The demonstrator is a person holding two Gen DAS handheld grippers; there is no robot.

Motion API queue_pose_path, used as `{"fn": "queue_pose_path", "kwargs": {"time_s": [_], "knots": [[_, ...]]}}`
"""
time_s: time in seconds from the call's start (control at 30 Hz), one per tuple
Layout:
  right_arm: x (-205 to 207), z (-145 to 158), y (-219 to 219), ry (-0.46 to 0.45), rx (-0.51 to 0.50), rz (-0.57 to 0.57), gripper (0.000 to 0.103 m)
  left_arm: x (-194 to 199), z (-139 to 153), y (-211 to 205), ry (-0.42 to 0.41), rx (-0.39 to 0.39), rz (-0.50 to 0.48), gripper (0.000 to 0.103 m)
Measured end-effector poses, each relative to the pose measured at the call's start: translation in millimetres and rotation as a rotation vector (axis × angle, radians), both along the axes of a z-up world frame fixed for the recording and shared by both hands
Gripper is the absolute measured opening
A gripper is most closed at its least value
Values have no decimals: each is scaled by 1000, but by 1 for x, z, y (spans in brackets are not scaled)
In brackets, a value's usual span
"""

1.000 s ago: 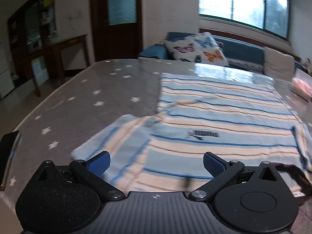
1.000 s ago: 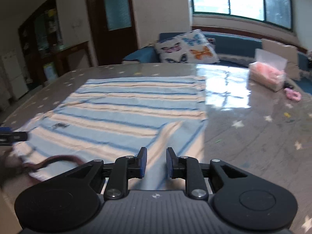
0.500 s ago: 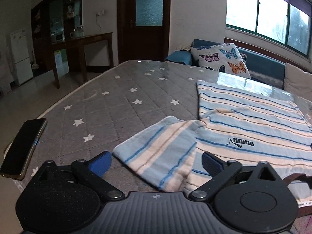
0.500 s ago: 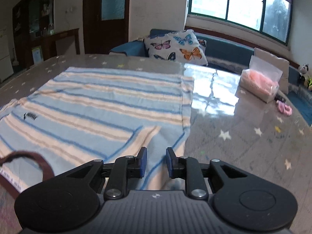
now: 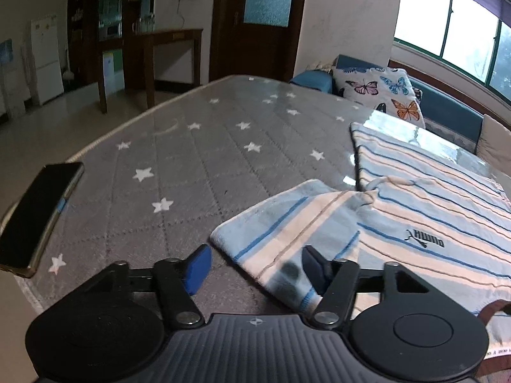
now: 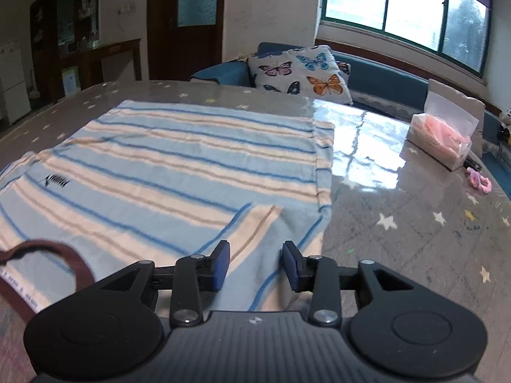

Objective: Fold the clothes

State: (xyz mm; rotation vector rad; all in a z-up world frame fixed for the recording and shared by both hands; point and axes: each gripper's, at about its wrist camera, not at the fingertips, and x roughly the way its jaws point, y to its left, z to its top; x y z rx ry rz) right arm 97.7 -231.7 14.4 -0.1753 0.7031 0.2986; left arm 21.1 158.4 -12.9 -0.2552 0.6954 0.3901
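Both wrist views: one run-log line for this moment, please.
left gripper: open, at left sleeve | right gripper: open, over right sleeve | blue-and-cream striped T-shirt: flat, unfolded | grey star-print tabletop

Your left wrist view: low, close, facing the striped shirt from its sleeve side. Your right wrist view: low, close, opposite sleeve. Shared: shirt, butterfly cushion.
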Motion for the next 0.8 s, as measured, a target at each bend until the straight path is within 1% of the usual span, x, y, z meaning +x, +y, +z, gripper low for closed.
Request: {"fn": "queue_pose_path", "kwargs": {"time_s": [0.07,0.1,0.17,0.2,0.23,0.27,0.33,0.47,0.6,0.7,0.8], "knots": [[-6,0,2,-1,-5,6,43,4,-4,4,12,-20,4,54],[-8,1,2,1,-4,11,46,4,-5,3,8,-8,6,50],[-14,3,3,1,-2,25,46,5,-4,4,4,-7,14,36],[-15,4,4,-2,-4,29,47,4,-5,5,0,-10,17,31],[-18,5,5,-7,-10,35,48,4,-5,7,-3,-11,21,19],[-20,6,7,-12,-16,40,48,4,-5,8,-3,-12,28,12],[-23,6,8,-10,-9,43,48,4,-5,11,-11,-36,25,6],[-26,5,13,-6,-1,57,49,0,3,10,-42,-43,16,3],[-28,6,17,-8,0,67,50,-6,22,1,-112,-56,-24,3],[-29,7,19,-13,-3,73,52,-11,38,-16,-173,-48,-105,3],[-30,7,19,-13,-4,67,52,-13,50,-36,-218,-47,-207,3]]}}
